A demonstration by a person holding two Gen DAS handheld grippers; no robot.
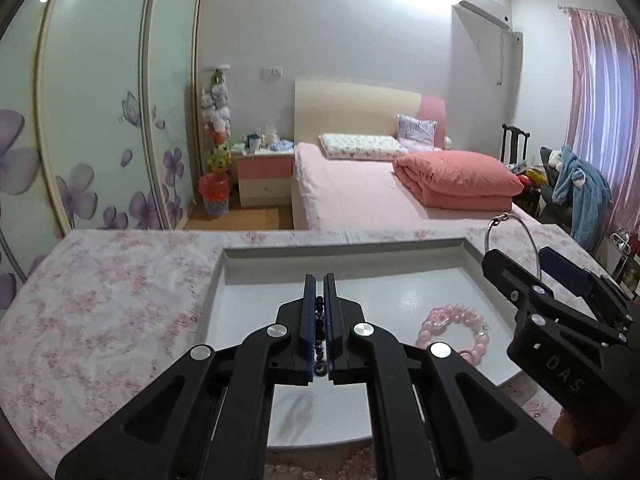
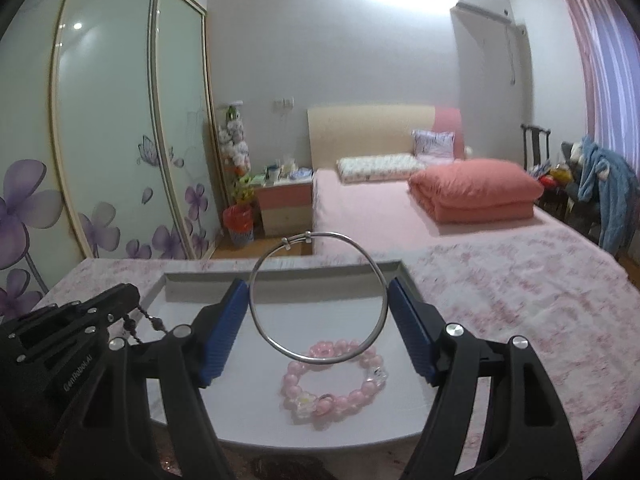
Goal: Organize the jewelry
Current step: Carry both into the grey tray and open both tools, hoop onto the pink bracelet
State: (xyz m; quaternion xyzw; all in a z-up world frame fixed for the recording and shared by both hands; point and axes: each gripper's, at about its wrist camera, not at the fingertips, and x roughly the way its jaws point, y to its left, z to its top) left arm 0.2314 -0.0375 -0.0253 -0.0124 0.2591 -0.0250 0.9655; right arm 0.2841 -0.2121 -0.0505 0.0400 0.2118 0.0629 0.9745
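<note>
Where beds meet: pink bracelet (image 2: pixel 334 378) alone in tray (image 2: pixel 280 270).

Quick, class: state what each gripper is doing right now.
Left gripper: shut on a dark beaded string.
Right gripper: closed on a thin silver metal bangle.

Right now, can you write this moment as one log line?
left gripper: shut on dark bead string | right gripper: holding thin silver bangle | pink bead bracelet: lying in white tray
</note>
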